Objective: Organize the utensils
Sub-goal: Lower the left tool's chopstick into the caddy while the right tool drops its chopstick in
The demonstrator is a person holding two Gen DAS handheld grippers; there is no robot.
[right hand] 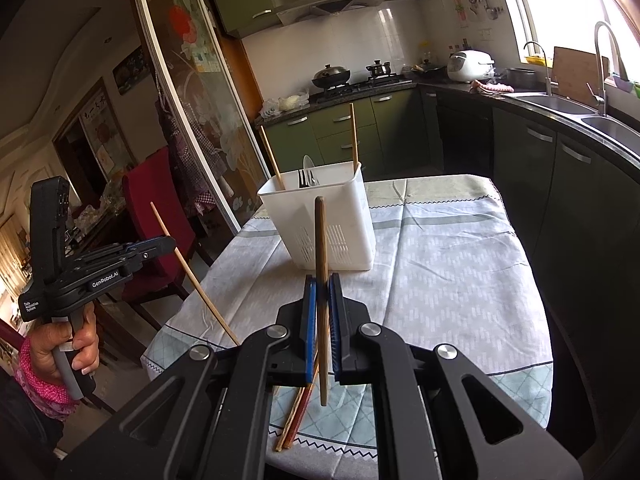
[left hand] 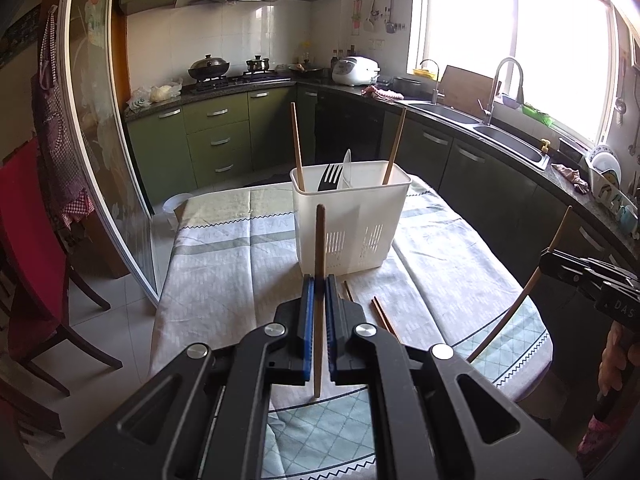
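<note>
Chopsticks, wooden, several. One dark chopstick (left hand: 319, 300) stands nearly upright, clamped between the blue pads of the left tongs (left hand: 319, 280); these tongs hang above the near part of the desk (left hand: 224, 264). One more dark chopstick (right hand: 322, 300) is clamped the same way in the right tongs (right hand: 322, 280), also upright, its lower end hanging clear above the cloth.

Loose chopsticks (right hand: 296, 416), a small bundle, lie on the desk at its near edge, under the right tongs; their exact count is hard to tell, since the tongs hide most of them.

Utensil holder (left hand: 352, 220), white plastic, slotted lower walls, stands toward the middle of the desk, beyond both tongs. Contents: left pale chopstick (left hand: 297, 148) leaning in the left corner, right pale chopstick (left hand: 395, 146) leaning in the right corner, black fork (left hand: 330, 178) with tines up, and a white spoon (left hand: 346, 168) just beside the fork.

Cloth, pale green and grey check, covers the whole desk.

Hand (right hand: 64, 344) of a person, in a pink dotted sleeve, grips the left tongs' handle at the far left of the right wrist view.

Red chair (left hand: 28, 248) stands left of the desk.
</note>
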